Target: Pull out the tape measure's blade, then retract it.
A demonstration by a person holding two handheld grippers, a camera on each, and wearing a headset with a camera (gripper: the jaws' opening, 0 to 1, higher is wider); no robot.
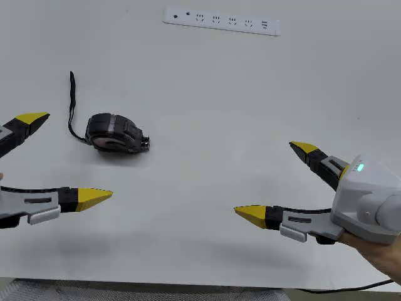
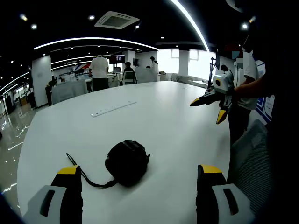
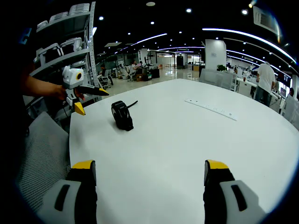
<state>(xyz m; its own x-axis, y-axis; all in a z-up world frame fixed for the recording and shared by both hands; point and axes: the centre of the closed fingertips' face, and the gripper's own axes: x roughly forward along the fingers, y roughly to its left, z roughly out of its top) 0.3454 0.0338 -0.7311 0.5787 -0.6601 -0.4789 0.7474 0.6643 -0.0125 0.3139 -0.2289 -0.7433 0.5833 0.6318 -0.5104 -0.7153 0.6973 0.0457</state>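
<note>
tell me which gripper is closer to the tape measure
Left. The left gripper is open close beside the tape measure, which lies just ahead of its jaws. The right gripper is open, far off on the tape measure's other side.

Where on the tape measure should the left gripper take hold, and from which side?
Probably across the rounded case of the tape measure, with the left gripper coming from the strap end. The blade mouth points toward the right gripper, so that end should stay free for pulling. Both grippers stand open, clear of it.
</note>
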